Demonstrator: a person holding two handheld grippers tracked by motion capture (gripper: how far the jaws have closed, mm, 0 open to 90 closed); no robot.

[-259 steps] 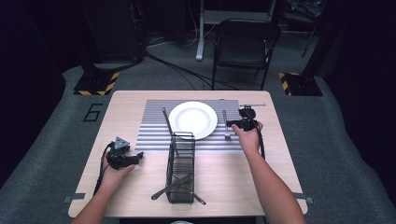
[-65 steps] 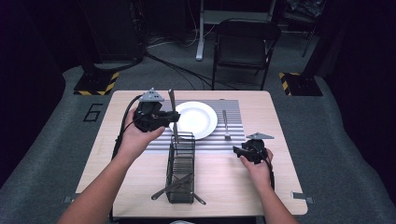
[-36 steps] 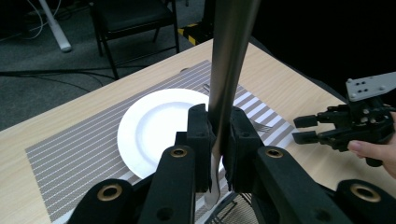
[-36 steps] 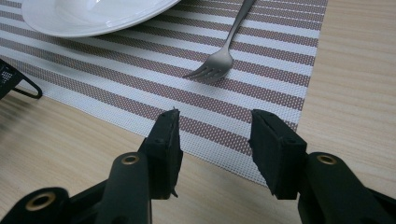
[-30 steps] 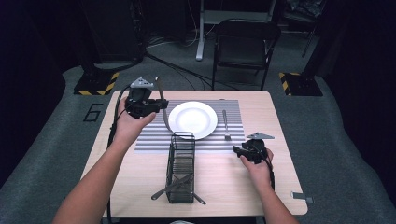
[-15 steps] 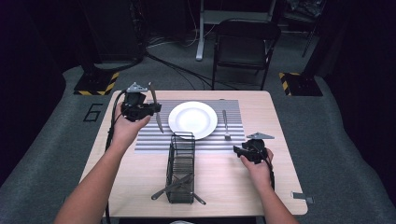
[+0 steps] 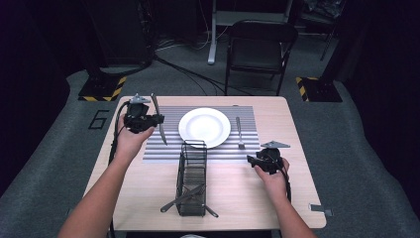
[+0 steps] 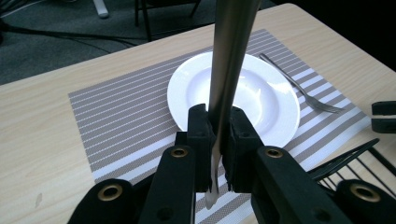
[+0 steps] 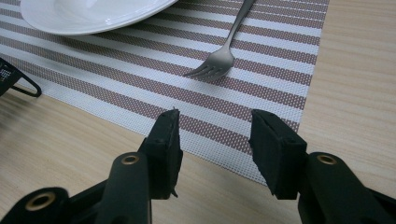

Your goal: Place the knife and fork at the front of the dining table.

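Observation:
My left gripper (image 7: 157, 119) is shut on a long metal knife (image 7: 161, 131), held above the left part of the striped placemat (image 7: 168, 148). In the left gripper view the knife (image 8: 231, 56) stands steeply between the closed pads of the left gripper (image 8: 217, 121), its thin end pointing down. A white plate (image 7: 204, 127) sits mid-mat, with a fork (image 7: 238, 131) to its right. My right gripper (image 7: 252, 160) rests on the table off the mat's front right corner. It stands open (image 9: 215, 123) and holds nothing, a short way from the tines of the fork (image 9: 229, 51).
A black wire basket (image 7: 192, 178) stands in front of the plate, with utensils lying in its near end. A black folding chair (image 7: 260, 44) stands beyond the table's far edge. Bare wood lies left and right of the mat.
My left gripper has carried the knife leftward from near the plate's left edge to the mat's left side and tilted it. The right gripper has stayed put.

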